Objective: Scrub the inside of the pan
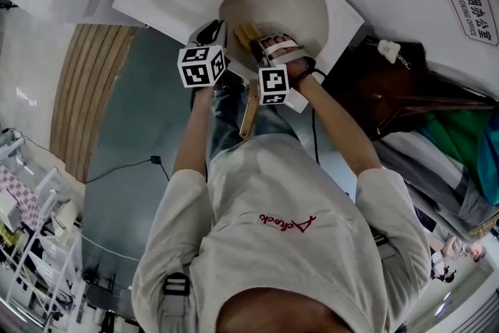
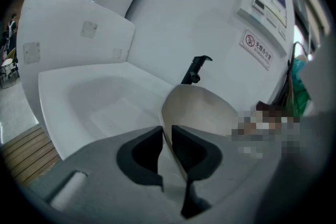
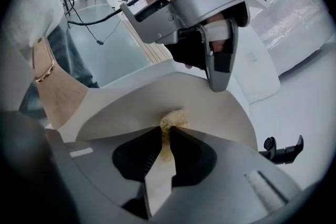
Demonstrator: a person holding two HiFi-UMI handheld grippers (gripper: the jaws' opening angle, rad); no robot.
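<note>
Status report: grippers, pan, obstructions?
Left gripper shut on rim of cream round pan. Right gripper shut on wooden straw-bristle brush, bristles inside pan. No obstruction seen.

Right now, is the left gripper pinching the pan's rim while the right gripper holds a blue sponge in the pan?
Not quite. The right gripper holds a brush with yellowish bristles, not a blue sponge, as the right gripper view shows. The left gripper does pinch the rim of the pan.
</note>
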